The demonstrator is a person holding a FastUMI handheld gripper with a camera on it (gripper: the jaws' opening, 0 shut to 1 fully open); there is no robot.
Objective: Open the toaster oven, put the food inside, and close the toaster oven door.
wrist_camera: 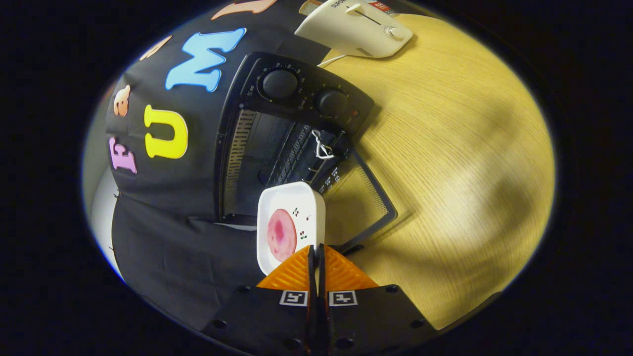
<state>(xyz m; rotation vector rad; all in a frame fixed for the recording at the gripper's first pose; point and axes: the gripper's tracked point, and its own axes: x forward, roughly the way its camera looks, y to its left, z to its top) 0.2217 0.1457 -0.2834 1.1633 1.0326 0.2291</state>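
Your gripper (316,254) has its two orange, ridged, wedge-shaped fingers (292,272) drawn nearly together, pinching the near rim of a white plate (292,198) between them. Only a thin dark slit remains between the pads, and both press on the plate's edge. Behind the fingers sits the gripper's matte black body, carrying two small square black-and-white markers.

The plate is a rounded square of glossy white material with a raised lip, and it is held tilted on edge, so you look at its face. On it lies the food (282,235), a flat round pink slice with a darker pink blotch at its middle. Small cherry-like prints dot the plate beside it.

Just beyond the plate stands the toaster oven (296,99), a black box with two round knobs on its control panel. Its door (366,202), a dark frame around a fine-meshed glass pane, is swung open and lies flat on the desk. The cavity is dark, with a ribbed metal side wall and a wire rack; a loop of white cord (321,146) hangs at the rack's front. The plate is in front of the opening, not yet inside.

The desk (455,148) is pale wood with fine straight grain. Farther off rests a cream plastic toaster (356,24) with a slider and a round dial.
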